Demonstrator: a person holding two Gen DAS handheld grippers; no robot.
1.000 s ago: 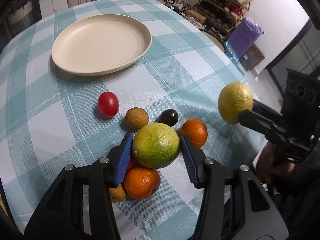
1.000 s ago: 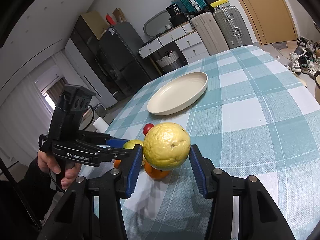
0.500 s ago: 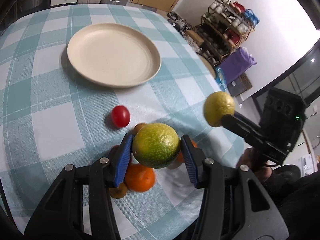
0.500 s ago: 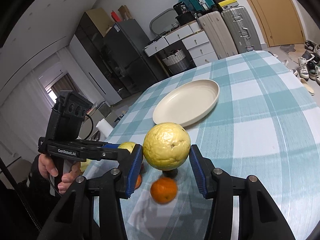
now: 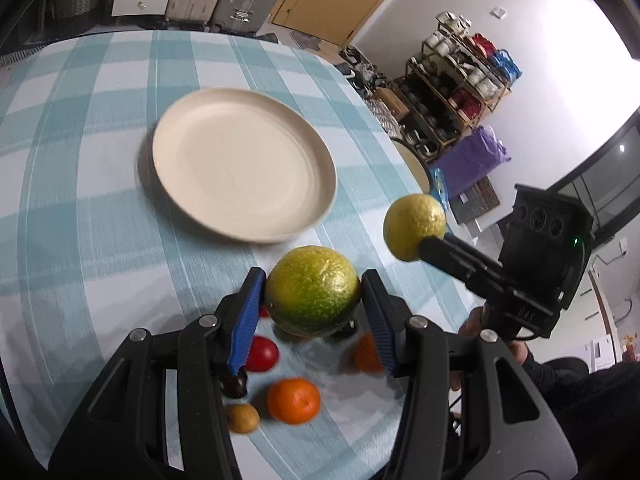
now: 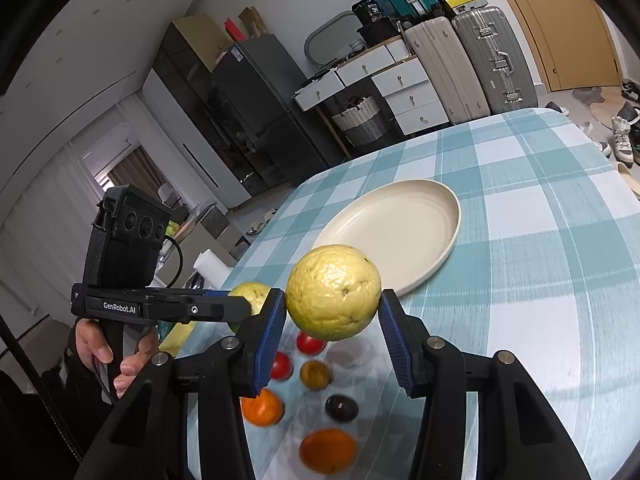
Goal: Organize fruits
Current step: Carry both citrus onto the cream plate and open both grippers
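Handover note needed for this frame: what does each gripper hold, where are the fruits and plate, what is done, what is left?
Left gripper: jaws shut on the green-yellow citrus, held above the table.
Right gripper: jaws shut on the yellow citrus, also aloft.
Plate: empty, ahead of both.
On the checked cloth: two tomatoes, two oranges, a brown fruit, a dark one.
Done: two picked up.
Left: probably plate both, then the rest.

The left hand-held gripper point(image 5: 314, 304) clamps a green-yellow citrus point(image 5: 312, 290) above the checked table point(image 5: 80, 200). Beyond lies a cream plate point(image 5: 244, 168). The right hand-held gripper point(image 5: 420, 240) grips a yellow citrus point(image 5: 412, 224). Below sit an orange point(image 5: 294, 400) and red tomato point(image 5: 262, 354).
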